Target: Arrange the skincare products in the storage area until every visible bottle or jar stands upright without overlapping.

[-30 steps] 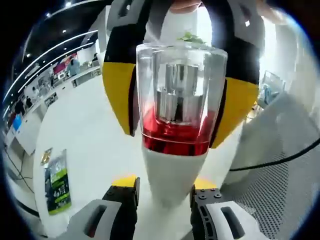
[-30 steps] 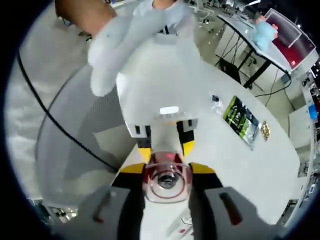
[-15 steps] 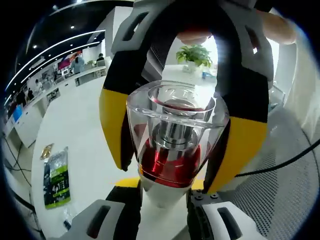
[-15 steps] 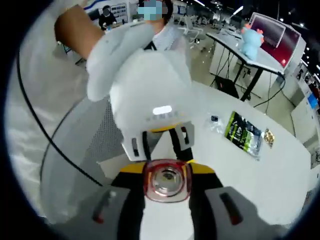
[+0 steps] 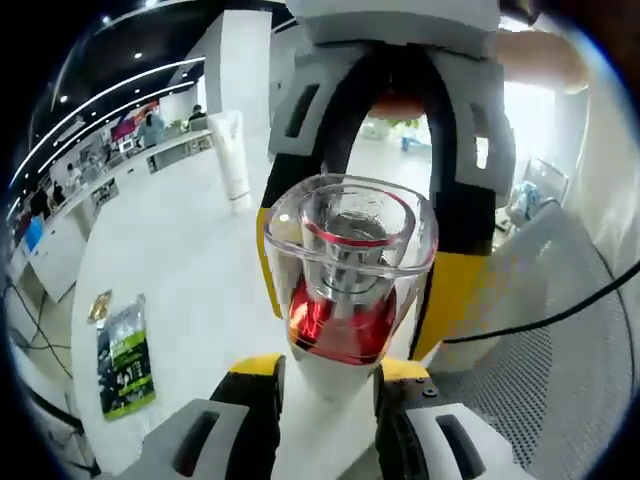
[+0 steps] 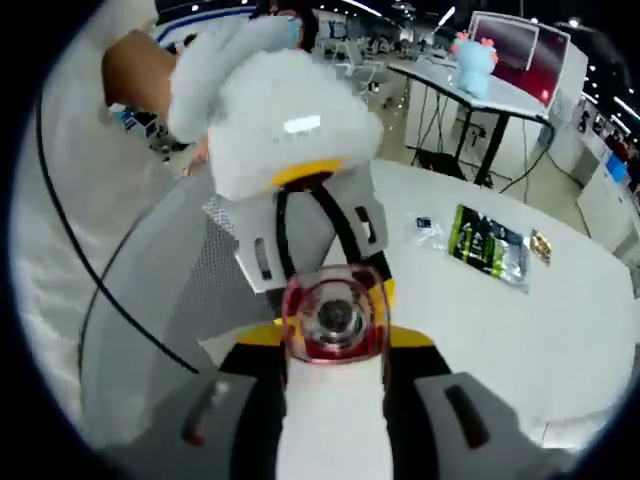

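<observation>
A bottle (image 5: 345,290) with a white body, a red collar and a thick clear cap is held off the table between both grippers. My left gripper (image 5: 325,385) is shut on its tapered white body, and the cap tips back toward the camera. My right gripper (image 5: 355,300) comes in from above, its yellow pads pressed on either side of the cap. In the right gripper view the cap of the bottle (image 6: 333,318) shows end-on at the tips of my right gripper (image 6: 335,345). Beyond it is the left gripper (image 6: 322,272), held by a white-sleeved hand.
A white tube (image 5: 233,155) stands far back on the white table (image 5: 190,260). A green packet (image 5: 125,355) (image 6: 488,245) lies flat near the table's edge. A grey perforated basket (image 5: 560,390) (image 6: 150,290) with a black cable (image 5: 540,320) across it sits beside the grippers.
The bottle has tipped from upright so that its cap top faces the left camera. The right gripper looks smaller and farther back. Both views have shifted, and the white tube has come into sight.
</observation>
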Tool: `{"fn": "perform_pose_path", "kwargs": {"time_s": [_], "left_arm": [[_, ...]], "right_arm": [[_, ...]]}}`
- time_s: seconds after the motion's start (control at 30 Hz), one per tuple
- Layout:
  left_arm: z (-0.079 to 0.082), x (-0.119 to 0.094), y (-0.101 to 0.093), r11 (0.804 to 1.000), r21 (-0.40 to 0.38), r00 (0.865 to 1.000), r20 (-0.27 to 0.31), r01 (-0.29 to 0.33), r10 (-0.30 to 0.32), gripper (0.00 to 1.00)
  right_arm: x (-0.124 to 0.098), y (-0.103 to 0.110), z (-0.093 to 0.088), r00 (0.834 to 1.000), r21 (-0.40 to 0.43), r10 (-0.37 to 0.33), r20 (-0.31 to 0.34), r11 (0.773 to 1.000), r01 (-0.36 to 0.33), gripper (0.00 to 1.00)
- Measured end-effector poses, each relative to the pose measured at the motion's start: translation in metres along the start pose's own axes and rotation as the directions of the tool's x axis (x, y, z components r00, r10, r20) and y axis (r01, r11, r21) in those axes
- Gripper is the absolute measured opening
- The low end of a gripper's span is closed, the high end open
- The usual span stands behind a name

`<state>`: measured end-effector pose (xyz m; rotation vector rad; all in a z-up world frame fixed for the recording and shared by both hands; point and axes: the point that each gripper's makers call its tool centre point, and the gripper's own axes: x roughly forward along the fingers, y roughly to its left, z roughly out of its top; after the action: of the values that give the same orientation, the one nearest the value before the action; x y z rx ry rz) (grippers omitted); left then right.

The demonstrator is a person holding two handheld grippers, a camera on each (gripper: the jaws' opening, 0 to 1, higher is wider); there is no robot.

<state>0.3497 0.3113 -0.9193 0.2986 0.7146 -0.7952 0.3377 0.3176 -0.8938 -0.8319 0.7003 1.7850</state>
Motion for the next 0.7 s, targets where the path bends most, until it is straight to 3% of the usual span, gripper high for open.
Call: {"fn": "perform_pose_path", "kwargs": {"time_s": [0.1, 0.17, 0.3, 0.4, 0.5, 0.6, 0.7], "left_arm": [[0.001, -0.012, 0.001, 1.000, 0.016, 1.000, 0.000, 0.003, -0.003, 0.38], [-0.001, -0.021, 0.003, 0.999, 0.038, 1.000, -0.007, -0.005, 0.005, 0.40], [-0.005, -0.036, 0.015, 0.991, 0.109, 0.997, -0.018, -0.078, 0.080, 0.50], [-0.004, -0.046, 0.019, 0.987, 0.090, 0.991, 0.029, -0.134, 0.132, 0.59], [-0.012, -0.048, 0.020, 0.975, 0.128, 0.983, 0.030, -0.183, 0.181, 0.58], [-0.013, -0.049, 0.026, 0.938, 0.216, 0.962, 0.031, -0.271, 0.271, 0.51], [-0.014, -0.045, 0.027, 0.925, 0.239, 0.955, 0.029, -0.294, 0.295, 0.51]], "right_arm": [[0.007, 0.000, -0.002, 0.994, 0.130, -0.017, 0.109, 0.992, 0.003, 0.35], [0.011, 0.000, -0.006, 0.990, 0.156, -0.029, 0.141, 0.988, 0.007, 0.34], [0.016, -0.003, -0.010, 0.985, 0.118, -0.084, 0.154, 0.991, 0.066, 0.35], [0.020, -0.005, 0.001, 0.970, 0.103, -0.109, 0.215, 0.991, 0.089, 0.36], [0.027, -0.003, 0.004, 0.968, 0.098, -0.095, 0.233, 0.993, 0.073, 0.34], [0.027, -0.005, 0.010, 0.948, 0.083, -0.111, 0.298, 0.992, 0.090, 0.32], [0.026, -0.007, 0.010, 0.946, 0.088, -0.124, 0.299, 0.991, 0.103, 0.31]]}}
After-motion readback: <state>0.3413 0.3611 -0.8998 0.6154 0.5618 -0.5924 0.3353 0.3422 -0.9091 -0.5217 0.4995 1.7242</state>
